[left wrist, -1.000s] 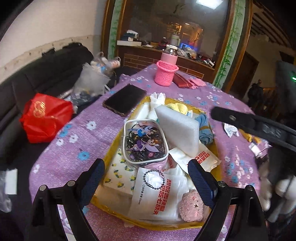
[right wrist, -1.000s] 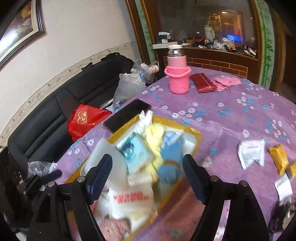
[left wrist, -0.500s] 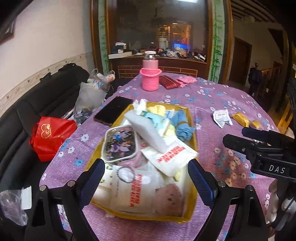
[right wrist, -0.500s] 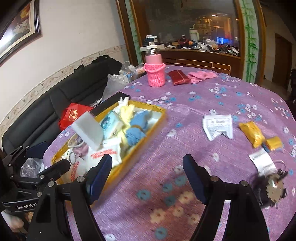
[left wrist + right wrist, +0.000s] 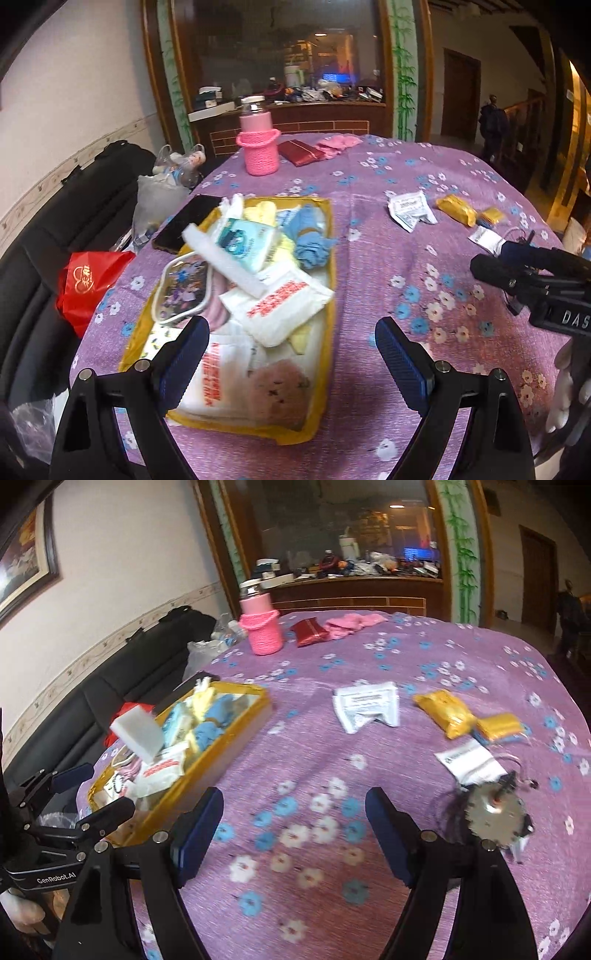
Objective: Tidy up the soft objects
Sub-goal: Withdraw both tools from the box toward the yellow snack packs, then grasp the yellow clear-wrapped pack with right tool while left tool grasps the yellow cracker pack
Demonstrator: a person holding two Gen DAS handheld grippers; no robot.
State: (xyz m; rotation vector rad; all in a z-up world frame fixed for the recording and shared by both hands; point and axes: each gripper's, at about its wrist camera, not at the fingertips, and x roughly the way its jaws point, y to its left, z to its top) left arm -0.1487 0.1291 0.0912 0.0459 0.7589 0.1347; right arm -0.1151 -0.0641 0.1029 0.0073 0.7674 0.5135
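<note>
Both grippers hover empty over the purple tablecloth, jaws released wide, nothing between the pads. The left gripper hangs over the near end of the yellow tray, which is piled with soft things: tissue packs, a white sponge block, a blue cloth, a pink plush.

The right gripper faces the loose items, and that looks like the job in hand: fetch a stray. In its view one white packet lies at twelve o'clock, two yellow packets at one to two o'clock, and a second white packet beside a round toothed disc at three.

Best to come down low, straddle one packet across its narrow side, and clamp gently so it doesn't slide on the cloth.
</note>
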